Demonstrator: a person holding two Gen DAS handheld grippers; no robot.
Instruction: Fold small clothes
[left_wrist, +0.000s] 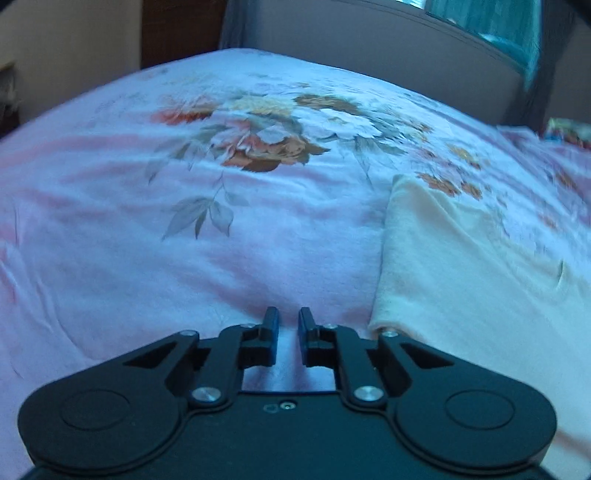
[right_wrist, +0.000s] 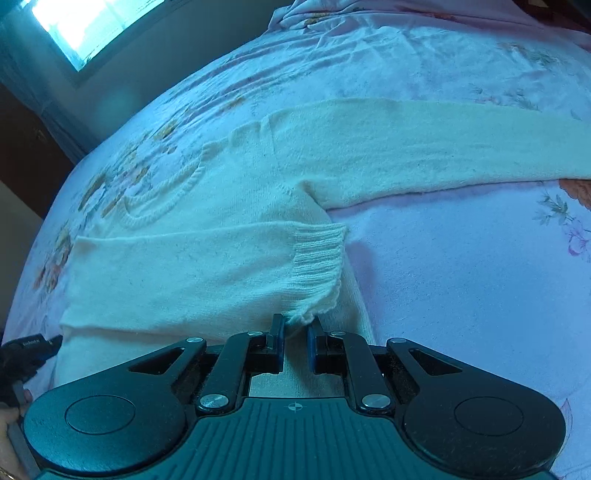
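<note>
A cream knit sweater (right_wrist: 184, 266) lies flat on a pink floral bedspread (right_wrist: 461, 295). One sleeve is folded across its body and ends in a ribbed cuff (right_wrist: 317, 258). The other sleeve (right_wrist: 424, 147) stretches out to the right. My right gripper (right_wrist: 298, 323) is shut on the lower corner of that cuff. In the left wrist view the sweater (left_wrist: 461, 277) lies to the right. My left gripper (left_wrist: 288, 317) hovers over bare bedspread (left_wrist: 184, 258) just left of the sweater's edge, its jaws a narrow gap apart with nothing between them.
A grey headboard (left_wrist: 369, 44) stands at the far end of the bed, with dark wooden furniture (left_wrist: 177, 26) beside it. A bright window (right_wrist: 74, 29) is at the upper left. A black device (right_wrist: 29, 349) and a person's hand (right_wrist: 7, 417) show at the left edge.
</note>
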